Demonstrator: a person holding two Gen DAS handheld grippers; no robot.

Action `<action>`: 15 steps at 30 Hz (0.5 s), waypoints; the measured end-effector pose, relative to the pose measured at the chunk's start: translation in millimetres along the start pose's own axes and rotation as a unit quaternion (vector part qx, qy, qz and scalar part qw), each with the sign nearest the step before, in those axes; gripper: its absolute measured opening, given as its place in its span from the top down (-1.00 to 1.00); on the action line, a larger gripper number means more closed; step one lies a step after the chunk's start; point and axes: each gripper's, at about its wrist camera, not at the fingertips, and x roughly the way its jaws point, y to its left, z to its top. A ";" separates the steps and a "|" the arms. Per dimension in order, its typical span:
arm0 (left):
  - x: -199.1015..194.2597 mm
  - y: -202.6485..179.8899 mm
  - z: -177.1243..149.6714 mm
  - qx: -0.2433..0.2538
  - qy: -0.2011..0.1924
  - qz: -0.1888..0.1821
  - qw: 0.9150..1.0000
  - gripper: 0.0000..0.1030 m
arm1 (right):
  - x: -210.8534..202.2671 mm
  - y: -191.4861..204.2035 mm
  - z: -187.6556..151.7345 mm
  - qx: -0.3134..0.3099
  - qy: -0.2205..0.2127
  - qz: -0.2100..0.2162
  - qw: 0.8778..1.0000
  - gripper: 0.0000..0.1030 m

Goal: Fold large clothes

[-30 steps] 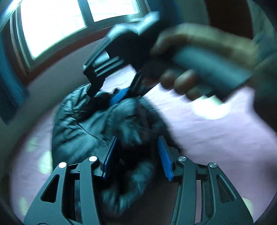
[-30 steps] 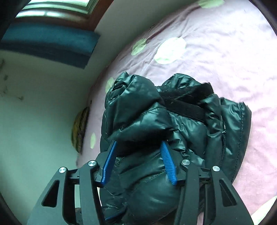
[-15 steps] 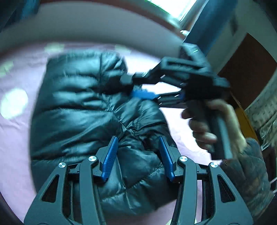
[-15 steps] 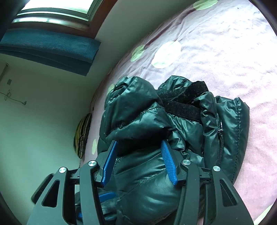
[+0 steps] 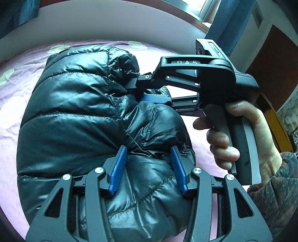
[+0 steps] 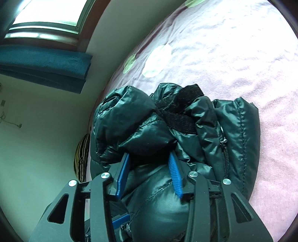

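A shiny black puffer jacket (image 5: 78, 119) lies bundled on a pink bed sheet (image 5: 11, 104). My left gripper (image 5: 148, 168) has its blue pads spread wide over a puffy fold near the jacket's near edge, with fabric bulging between them. My right gripper (image 6: 150, 174) also stands open around a thick fold of the jacket (image 6: 186, 141). In the left wrist view the right gripper (image 5: 149, 91) reaches into the jacket's far side, held by a hand (image 5: 242, 141). A zipper (image 6: 224, 149) and a black fleece collar (image 6: 178, 115) show in the right wrist view.
The pink sheet (image 6: 232, 55) has pale green and white dots (image 6: 157, 61). A wall with a window (image 6: 50, 16) and a dark blue curtain (image 6: 42, 68) runs along the bed's far side. A striped cushion (image 6: 82, 158) lies by the wall.
The left gripper has swung around and closer to the jacket, now over its near fold. The right gripper has pushed a little deeper into the jacket; its jaws stay open.
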 end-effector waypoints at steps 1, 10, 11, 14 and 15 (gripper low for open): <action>0.3 1.1 0.4 0.000 -0.001 0.000 1.000 0.07 | -0.2 0.1 -0.5 0.000 -0.002 0.000 1.000 0.26; -3.8 0.1 -2.1 -0.002 -0.010 -0.002 1.000 0.07 | -0.8 0.7 -2.8 -0.006 -0.012 -0.004 1.000 0.23; -4.4 0.7 -2.8 -0.001 -0.010 -0.002 1.000 0.07 | -1.6 1.5 -3.4 -0.007 -0.014 -0.002 1.000 0.22; -5.2 1.8 -3.6 0.001 -0.012 -0.003 1.000 0.07 | -3.9 6.3 -6.2 -0.014 -0.023 -0.003 1.000 0.17; -6.0 1.8 -3.8 0.002 -0.013 -0.004 1.000 0.07 | -4.9 7.6 -7.6 -0.017 -0.026 -0.004 1.000 0.13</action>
